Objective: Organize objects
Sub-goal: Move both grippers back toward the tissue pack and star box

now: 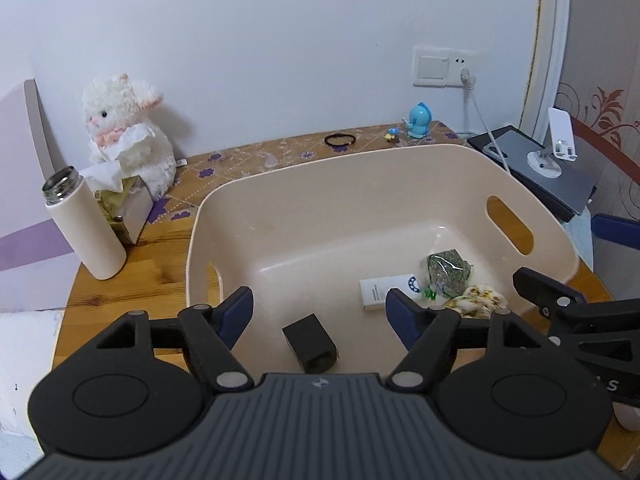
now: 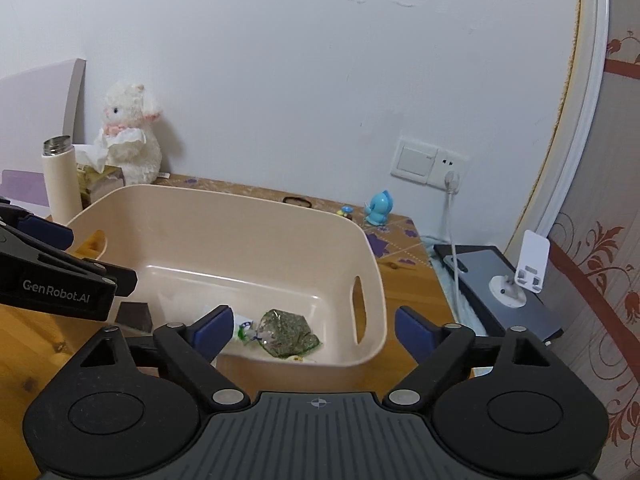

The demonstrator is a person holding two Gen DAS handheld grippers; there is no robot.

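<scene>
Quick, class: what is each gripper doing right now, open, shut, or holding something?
Left gripper: open, holding nothing, above the beige plastic basket.
Right gripper: open, holding nothing, at the basket's near edge.

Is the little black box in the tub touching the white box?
Apart. The left wrist view shows bare tub floor between the black box and the white box.

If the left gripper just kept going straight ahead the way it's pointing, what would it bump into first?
Probably the small dark block lying in the beige basket, right between the open left gripper fingers. Depth is hard to judge; passing above it, it would reach the basket's floor.
</scene>
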